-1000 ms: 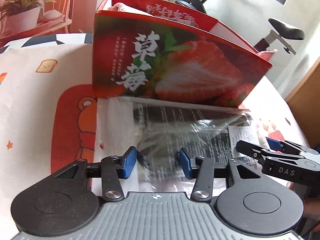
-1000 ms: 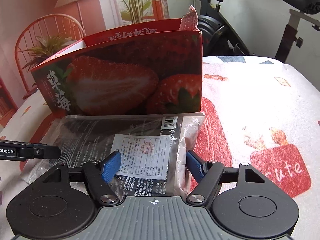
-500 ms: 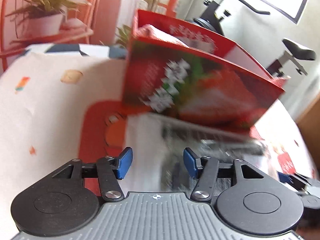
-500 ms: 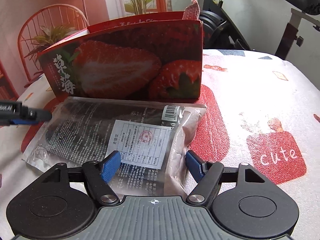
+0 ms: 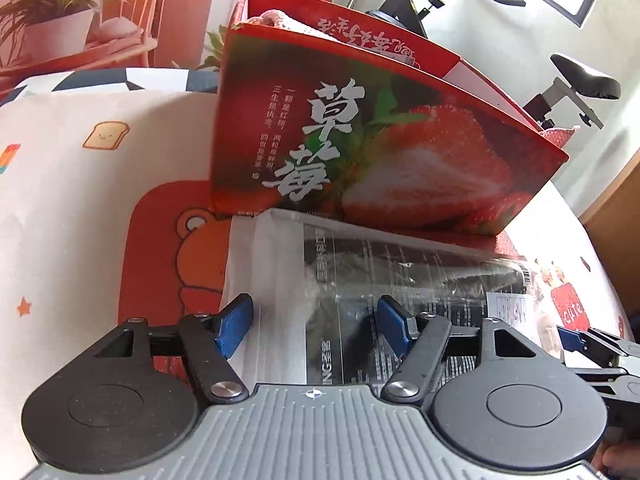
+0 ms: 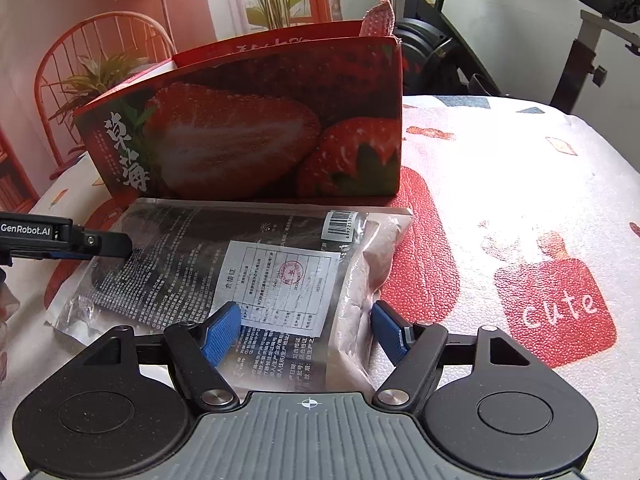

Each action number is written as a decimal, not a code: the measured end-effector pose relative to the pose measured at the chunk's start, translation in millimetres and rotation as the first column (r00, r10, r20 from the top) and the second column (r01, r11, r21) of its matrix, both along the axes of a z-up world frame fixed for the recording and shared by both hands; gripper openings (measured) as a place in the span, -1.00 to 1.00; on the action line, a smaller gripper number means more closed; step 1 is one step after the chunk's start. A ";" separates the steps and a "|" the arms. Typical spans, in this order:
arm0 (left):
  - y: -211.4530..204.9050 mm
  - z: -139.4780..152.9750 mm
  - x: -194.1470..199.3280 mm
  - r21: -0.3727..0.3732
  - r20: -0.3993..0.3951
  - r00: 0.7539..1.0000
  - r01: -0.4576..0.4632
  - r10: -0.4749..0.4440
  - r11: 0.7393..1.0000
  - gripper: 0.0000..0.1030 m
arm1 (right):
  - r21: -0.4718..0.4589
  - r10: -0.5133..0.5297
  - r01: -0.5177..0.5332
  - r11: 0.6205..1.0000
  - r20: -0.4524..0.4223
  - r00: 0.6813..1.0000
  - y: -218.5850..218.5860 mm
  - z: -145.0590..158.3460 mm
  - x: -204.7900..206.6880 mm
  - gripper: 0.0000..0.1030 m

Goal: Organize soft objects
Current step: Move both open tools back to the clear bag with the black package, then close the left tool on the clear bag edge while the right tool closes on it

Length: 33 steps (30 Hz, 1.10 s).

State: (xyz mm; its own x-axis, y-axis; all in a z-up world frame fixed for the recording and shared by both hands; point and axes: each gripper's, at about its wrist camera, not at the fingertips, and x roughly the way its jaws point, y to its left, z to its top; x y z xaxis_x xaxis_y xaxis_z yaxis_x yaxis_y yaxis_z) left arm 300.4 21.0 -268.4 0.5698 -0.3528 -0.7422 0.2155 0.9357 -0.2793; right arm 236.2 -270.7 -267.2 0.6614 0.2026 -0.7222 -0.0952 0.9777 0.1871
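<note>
Cartoon-print cloth point(image 6: 520, 184) covers the table, with potted plants and an exercise bike behind. Strawberry box point(image 5: 384, 160) stands upright; pink knitted fabric point(image 6: 378, 18) pokes above its rim, the rest hidden inside. Plastic packet point(image 6: 256, 264) lies flat on the cloth, its far edge against the foot of the box. Left claw point(image 5: 316, 328) sits over the packet's left end, jaws opening and wider than a second ago, blue pads clear of the film, which now lies flatter than before. Right claw point(image 6: 306, 330) is unchanged: jaws wide, the packet's right end between them, the pads not seen pressing on it. Packet's near edge is cut off behind both claw bodies; small print is illegible through glare. Packet's contents are hard to identify.
</note>
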 end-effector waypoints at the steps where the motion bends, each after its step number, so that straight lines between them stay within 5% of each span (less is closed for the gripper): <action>1: -0.3 -0.6 -0.7 0.004 0.000 1.000 0.003 -0.003 1.000 0.36 | 0.001 -0.001 0.001 1.000 0.000 1.000 0.0 0.0 0.2 0.33; 15: -11.7 2.5 -27.0 -0.004 -0.017 1.000 0.021 -0.021 1.000 0.35 | 0.015 -0.011 0.011 1.000 -0.018 1.000 -3.8 1.9 -1.7 0.25; 28: -5.0 0.9 -72.8 -0.085 -0.068 0.997 -0.029 0.023 0.996 0.31 | 0.036 0.030 -0.029 0.999 -0.032 0.999 -10.4 7.1 -8.3 0.08; 33: 8.2 1.6 -63.5 -0.062 -0.080 0.995 -0.071 0.066 0.996 0.19 | 0.047 0.058 -0.055 0.997 -0.053 0.997 -16.7 9.4 -2.5 0.08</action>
State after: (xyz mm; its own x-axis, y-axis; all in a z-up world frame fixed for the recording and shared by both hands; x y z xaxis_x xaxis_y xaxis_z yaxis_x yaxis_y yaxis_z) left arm 236.9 29.2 -266.9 0.5360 -0.3634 -0.7620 0.1269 0.9270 -0.3528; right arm 233.7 -287.4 -257.7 0.6082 0.2718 -0.7458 -0.1386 0.9615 0.2374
